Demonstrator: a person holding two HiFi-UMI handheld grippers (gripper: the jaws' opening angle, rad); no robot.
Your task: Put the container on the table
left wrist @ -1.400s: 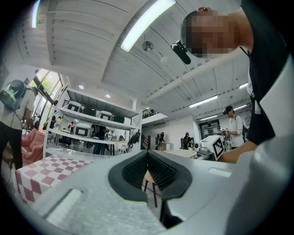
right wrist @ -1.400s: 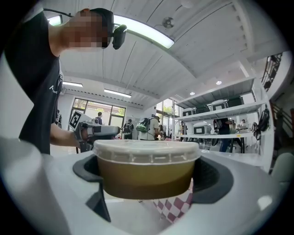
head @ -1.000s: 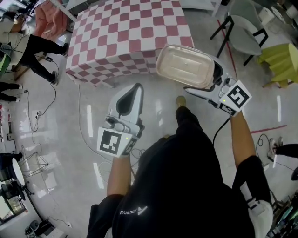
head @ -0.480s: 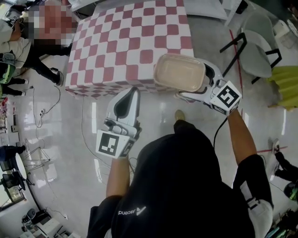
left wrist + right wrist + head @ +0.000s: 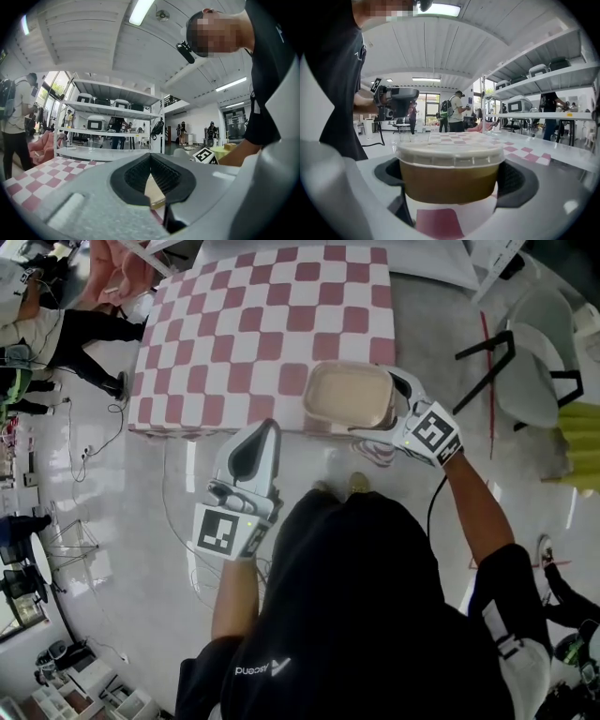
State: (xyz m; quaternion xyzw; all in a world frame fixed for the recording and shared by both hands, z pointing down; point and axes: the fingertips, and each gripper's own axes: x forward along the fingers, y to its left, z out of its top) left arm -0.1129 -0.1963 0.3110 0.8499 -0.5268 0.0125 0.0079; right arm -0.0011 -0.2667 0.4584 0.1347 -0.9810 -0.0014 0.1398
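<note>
The container [image 5: 347, 395] is a clear lidded tub with beige-brown contents. My right gripper [image 5: 386, 407] is shut on its right end and holds it level over the near edge of the pink-and-white checked table [image 5: 244, 324]. In the right gripper view the container [image 5: 450, 171] fills the space between the jaws, with the checked cloth [image 5: 438, 222] just below it. My left gripper [image 5: 265, 432] is shut with nothing in it, over the floor just in front of the table's near edge. Its own view shows the container [image 5: 153, 192] past the gripper [image 5: 152, 187].
Grey chairs [image 5: 534, 371] and a yellow-green object [image 5: 581, 442] stand to the right of the table. People [image 5: 56, 329] stand at the far left. Cables [image 5: 178, 521] lie on the glossy floor. Shelving [image 5: 112, 122] stands beyond the table.
The table has come nearer. My right gripper has carried the container from in front of the table to over its near edge. The left gripper has kept its pose, still shut.
</note>
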